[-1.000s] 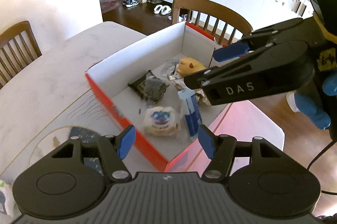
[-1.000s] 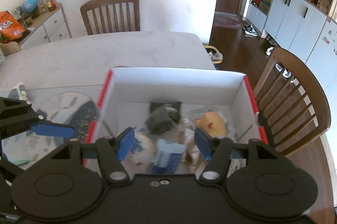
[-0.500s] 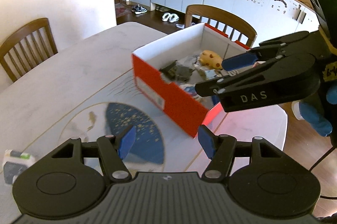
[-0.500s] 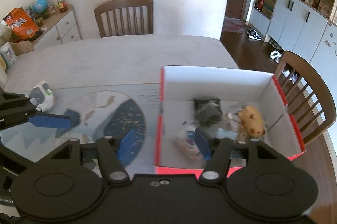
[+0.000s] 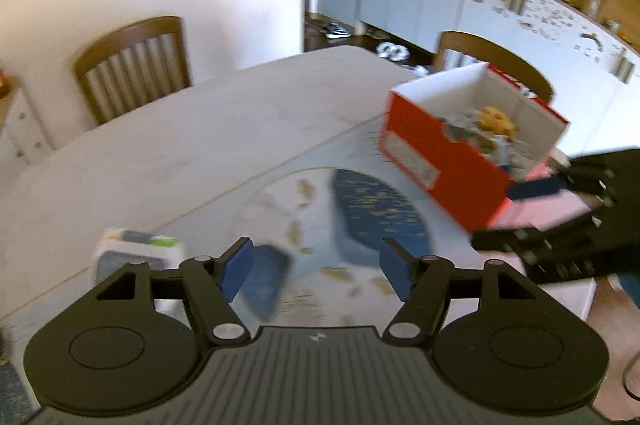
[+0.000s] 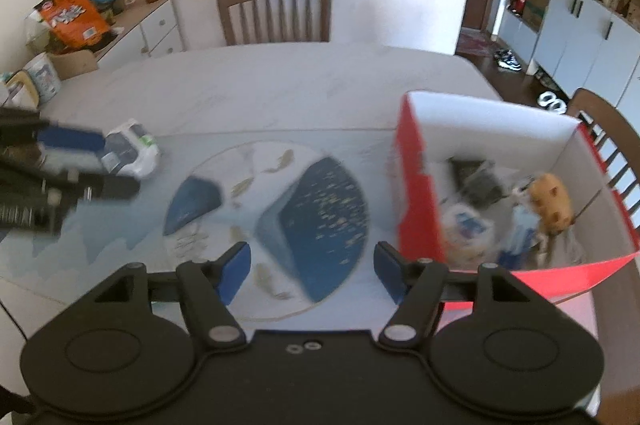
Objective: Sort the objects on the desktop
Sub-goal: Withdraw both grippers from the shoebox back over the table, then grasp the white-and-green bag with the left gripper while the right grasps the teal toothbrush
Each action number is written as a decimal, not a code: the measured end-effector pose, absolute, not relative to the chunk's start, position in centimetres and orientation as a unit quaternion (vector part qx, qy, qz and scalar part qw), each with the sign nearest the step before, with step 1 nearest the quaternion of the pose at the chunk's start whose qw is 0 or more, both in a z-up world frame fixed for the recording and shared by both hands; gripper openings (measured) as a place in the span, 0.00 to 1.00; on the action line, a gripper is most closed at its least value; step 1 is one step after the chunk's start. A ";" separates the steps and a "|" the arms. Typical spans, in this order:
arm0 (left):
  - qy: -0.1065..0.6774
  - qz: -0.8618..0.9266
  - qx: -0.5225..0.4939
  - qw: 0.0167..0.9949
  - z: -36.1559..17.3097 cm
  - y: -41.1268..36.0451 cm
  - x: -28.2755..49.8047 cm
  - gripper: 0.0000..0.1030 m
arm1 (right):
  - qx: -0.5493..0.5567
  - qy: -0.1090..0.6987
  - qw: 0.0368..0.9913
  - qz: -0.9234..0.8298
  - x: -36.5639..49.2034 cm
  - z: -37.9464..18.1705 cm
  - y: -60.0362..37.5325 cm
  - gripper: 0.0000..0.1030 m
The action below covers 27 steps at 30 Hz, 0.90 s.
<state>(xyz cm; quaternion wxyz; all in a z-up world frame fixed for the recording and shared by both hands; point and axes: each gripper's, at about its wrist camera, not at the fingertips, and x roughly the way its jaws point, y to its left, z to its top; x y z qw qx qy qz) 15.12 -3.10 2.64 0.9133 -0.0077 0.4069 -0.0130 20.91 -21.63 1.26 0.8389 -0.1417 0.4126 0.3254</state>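
My left gripper [image 5: 316, 267] and right gripper [image 6: 312, 271] sit at the bottom of their frames; both have just been opening and stand apart with nothing between them. Beyond lies the blue-patterned mat [image 6: 320, 221]. A white packet [image 6: 134, 151] rests at middle left, and the red box [image 6: 418, 193] holding sorted items sits at right.
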 end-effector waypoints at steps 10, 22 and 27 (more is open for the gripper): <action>0.412 0.022 -0.015 0.911 0.5 1.6 14.3 0.81 | -0.159 0.417 0.811 0.378 16.0 -1.4 -17.3 0.76; 0.418 0.067 -0.016 0.906 -3.1 6.8 14.5 1.00 | -0.187 0.419 0.790 0.407 13.6 -4.1 -13.5 0.82; 0.425 0.093 -0.010 0.900 -4.5 9.2 15.2 1.00 | -0.195 0.426 0.787 0.402 12.9 -6.2 -11.6 0.82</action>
